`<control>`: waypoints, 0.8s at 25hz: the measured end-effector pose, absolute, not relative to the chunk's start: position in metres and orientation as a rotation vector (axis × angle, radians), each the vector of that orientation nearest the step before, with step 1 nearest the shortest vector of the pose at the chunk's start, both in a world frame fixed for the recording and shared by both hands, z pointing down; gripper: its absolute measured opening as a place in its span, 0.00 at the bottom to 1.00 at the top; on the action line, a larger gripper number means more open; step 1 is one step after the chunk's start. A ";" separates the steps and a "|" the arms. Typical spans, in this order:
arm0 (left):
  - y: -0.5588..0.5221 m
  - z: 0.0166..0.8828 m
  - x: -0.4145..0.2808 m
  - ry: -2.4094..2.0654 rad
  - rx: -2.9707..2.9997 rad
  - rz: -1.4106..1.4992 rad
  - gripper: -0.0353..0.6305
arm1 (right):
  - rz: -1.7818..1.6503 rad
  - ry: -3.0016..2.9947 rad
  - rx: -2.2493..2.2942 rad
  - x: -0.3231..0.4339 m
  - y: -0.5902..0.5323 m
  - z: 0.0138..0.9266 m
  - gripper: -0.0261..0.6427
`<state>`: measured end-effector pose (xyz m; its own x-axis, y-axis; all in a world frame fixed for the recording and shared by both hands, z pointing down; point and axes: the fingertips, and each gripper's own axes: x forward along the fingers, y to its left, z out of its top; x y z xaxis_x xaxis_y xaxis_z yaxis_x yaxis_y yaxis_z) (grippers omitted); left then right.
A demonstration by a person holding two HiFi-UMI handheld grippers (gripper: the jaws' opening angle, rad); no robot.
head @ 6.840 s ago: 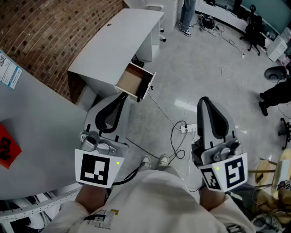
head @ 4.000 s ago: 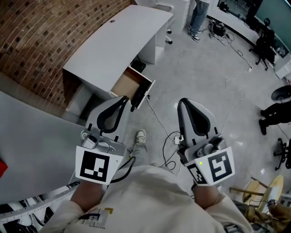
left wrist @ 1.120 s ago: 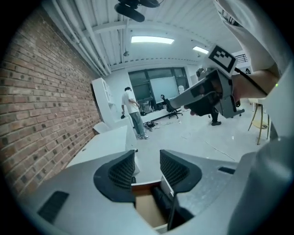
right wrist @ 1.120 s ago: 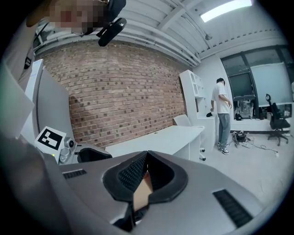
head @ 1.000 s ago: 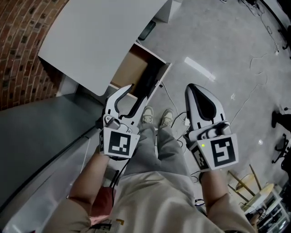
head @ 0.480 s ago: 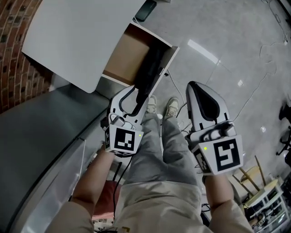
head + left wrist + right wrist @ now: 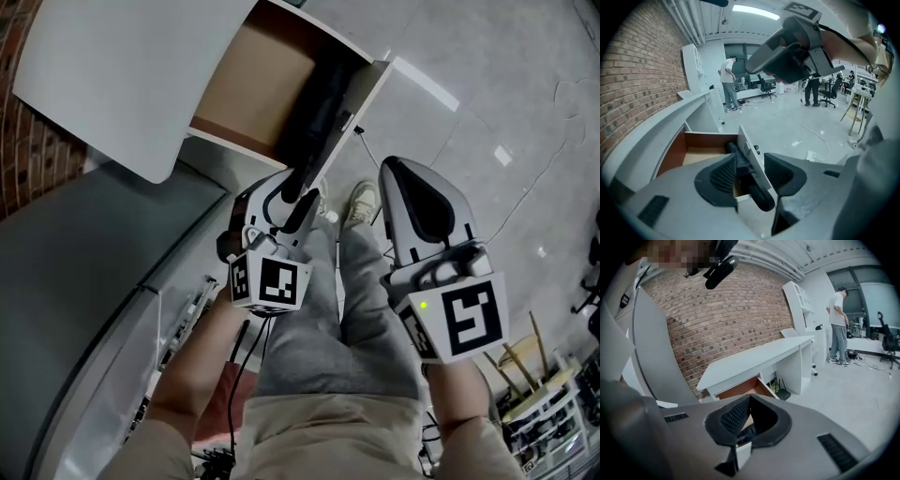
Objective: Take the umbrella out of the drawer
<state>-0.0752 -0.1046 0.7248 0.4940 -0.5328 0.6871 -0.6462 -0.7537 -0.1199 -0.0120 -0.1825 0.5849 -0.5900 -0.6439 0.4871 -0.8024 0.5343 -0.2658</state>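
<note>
Down at the open drawer [image 7: 248,82], my left gripper [image 7: 751,161] is spread around the end of the black umbrella [image 7: 317,112] lying along the front wall, my right gripper [image 7: 394,169] is squeezed together with nothing inside, and I might pinch that wall too, since it is so close.

i'm looking steeply down through the head camera, over the left gripper [image 7: 300,185] and right gripper [image 7: 397,172], onto the open drawer [image 7: 253,84]. the left gripper's camera is sitting low and close, facing the drawer front. the right one is hanging farther back, facing the desk [image 7: 754,359] and brick wall [image 7: 726,310]. all three are sharing the drawer.
</note>
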 end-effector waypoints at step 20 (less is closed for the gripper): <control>-0.090 0.808 -0.088 -1.175 2.464 1.030 0.30 | 0.750 -2.374 1.127 -0.026 -0.164 0.665 0.05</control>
